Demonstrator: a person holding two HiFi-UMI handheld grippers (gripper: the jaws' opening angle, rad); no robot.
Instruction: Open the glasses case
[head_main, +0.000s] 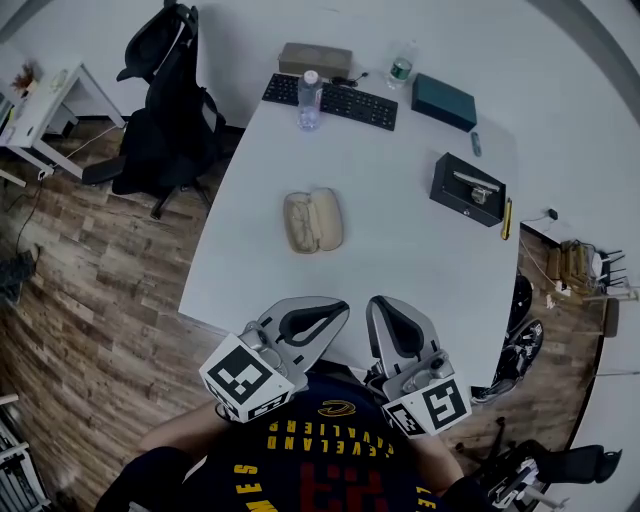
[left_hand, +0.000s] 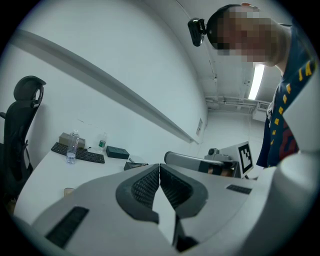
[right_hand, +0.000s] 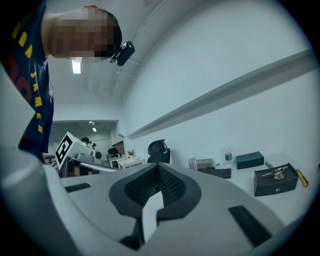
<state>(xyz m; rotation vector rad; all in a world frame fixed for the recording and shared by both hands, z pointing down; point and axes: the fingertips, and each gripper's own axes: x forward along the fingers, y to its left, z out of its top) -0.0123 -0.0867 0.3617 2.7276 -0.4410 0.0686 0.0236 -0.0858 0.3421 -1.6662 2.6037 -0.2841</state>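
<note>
The beige glasses case (head_main: 313, 221) lies in the middle of the white table (head_main: 400, 250), showing two rounded halves side by side; a sliver of it shows in the left gripper view (left_hand: 68, 191). Both grippers hover over the table's near edge, well short of the case. My left gripper (head_main: 343, 305) (left_hand: 159, 165) is shut with nothing between its pads. My right gripper (head_main: 377, 301) (right_hand: 158, 167) is also shut and empty. The two point toward each other, tips a little apart.
At the far edge sit a keyboard (head_main: 330, 102), a water bottle (head_main: 310, 98), a second bottle (head_main: 400, 68), a tan box (head_main: 315, 58) and a teal box (head_main: 443, 100). A black box (head_main: 468, 188) and a yellow pen (head_main: 508, 218) lie right. An office chair (head_main: 165, 110) stands left.
</note>
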